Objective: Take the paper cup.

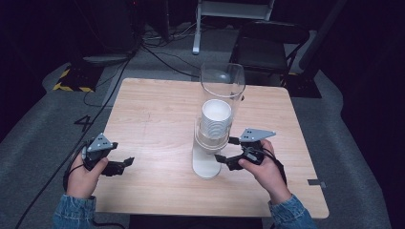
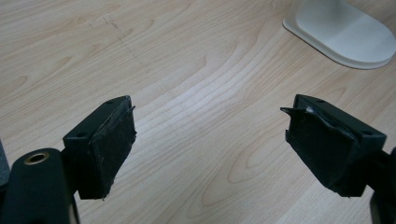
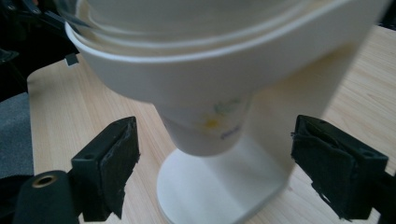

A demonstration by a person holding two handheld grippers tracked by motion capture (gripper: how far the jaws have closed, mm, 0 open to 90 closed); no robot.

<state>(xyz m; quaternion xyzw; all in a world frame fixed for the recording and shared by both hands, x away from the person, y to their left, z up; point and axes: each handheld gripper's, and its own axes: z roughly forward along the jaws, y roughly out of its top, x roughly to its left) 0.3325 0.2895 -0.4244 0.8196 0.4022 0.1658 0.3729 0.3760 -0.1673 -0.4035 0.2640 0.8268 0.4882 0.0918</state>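
In the high view, a cup dispenser (image 1: 210,143) stands at the centre of the wooden table (image 1: 153,114): a white base, a clear tube on top, and a stack of paper cups (image 1: 216,119) inside. The right gripper (image 1: 227,155) sits just right of the dispenser's lower part, jaws spread wide and holding nothing. The left gripper (image 1: 125,164) rests at the lower left of the frame, well apart from the dispenser.

In the left gripper view, the left gripper (image 2: 210,140) has its jaws wide apart over bare wood, with the dispenser's white base (image 2: 345,32) at the upper right.

In the right gripper view, the right gripper (image 3: 215,163) stands open, its pads clear of the bottom cup (image 3: 205,126), which hangs from the dispenser in the middle of the frame.
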